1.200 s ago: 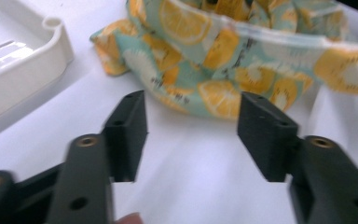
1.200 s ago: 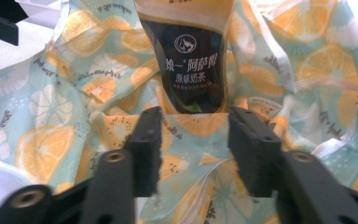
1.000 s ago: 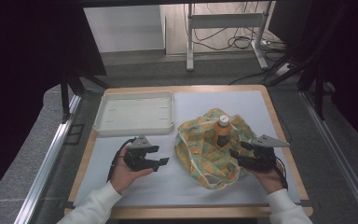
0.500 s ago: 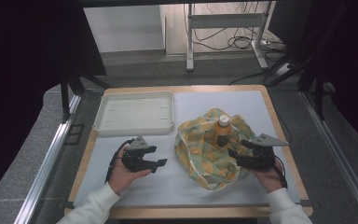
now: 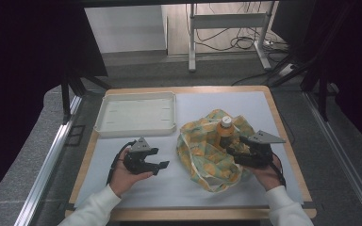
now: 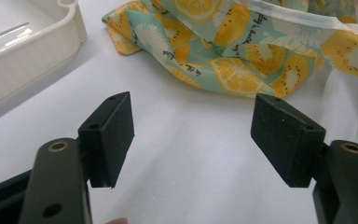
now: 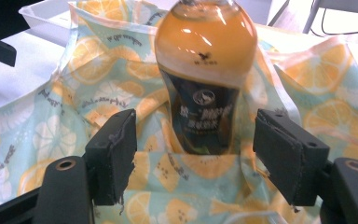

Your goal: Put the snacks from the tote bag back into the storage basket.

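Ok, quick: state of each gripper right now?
Left gripper: open, empty, over bare table.
Right gripper: open, facing the bottle, not holding it.

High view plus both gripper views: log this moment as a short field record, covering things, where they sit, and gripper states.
bottle: orange drink bottle, upright, standing in the fruit-print cloth bag
bag: crumpled on the white mat, right of centre
tray: white tray, beyond the left gripper, nothing visible in it
left gripper: left gripper open, low over bare mat, pointed toward the bag's edge, apart from it
right gripper: right gripper open, jaws on either side of the bottle's lower part, not closed on it
contact: none visible on the bottle
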`<action>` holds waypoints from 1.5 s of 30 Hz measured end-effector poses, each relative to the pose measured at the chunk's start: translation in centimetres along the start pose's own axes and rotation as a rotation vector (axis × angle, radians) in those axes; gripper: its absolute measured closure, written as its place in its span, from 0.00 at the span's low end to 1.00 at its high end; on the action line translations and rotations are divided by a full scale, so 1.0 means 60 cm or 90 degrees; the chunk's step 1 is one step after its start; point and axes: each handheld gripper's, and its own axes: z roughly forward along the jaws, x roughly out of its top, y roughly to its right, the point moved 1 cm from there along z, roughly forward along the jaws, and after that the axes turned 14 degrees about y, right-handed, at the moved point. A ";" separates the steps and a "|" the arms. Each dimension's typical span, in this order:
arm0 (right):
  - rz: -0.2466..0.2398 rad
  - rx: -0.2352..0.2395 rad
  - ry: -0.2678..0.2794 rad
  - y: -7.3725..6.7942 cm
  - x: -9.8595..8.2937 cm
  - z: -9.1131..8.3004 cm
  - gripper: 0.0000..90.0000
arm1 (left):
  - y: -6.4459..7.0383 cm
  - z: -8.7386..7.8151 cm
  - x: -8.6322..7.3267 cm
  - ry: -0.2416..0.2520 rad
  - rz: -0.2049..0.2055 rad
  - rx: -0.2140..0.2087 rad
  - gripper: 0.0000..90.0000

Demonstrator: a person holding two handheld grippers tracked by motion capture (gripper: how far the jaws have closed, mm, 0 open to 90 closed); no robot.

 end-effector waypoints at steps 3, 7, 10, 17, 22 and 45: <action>-0.009 -0.003 0.000 -0.005 0.005 0.007 0.33 | 0.001 0.001 0.000 -0.001 0.000 -0.002 0.33; -0.019 -0.012 0.006 -0.008 0.012 0.018 0.30 | 0.001 0.002 -0.002 -0.005 0.001 -0.003 0.33; -0.019 -0.017 0.004 -0.009 0.016 0.030 0.27 | 0.001 0.002 -0.002 -0.005 0.002 -0.004 0.33; -0.028 -0.036 0.015 -0.010 0.031 0.057 0.23 | 0.000 0.002 -0.003 -0.004 -0.001 -0.002 0.33; -0.029 -0.040 0.009 -0.008 0.034 0.080 0.22 | 0.000 0.000 -0.002 0.003 -0.002 0.003 0.33; -0.035 -0.055 0.004 -0.005 0.037 0.097 0.34 | -0.003 -0.002 -0.004 0.014 0.001 0.018 0.34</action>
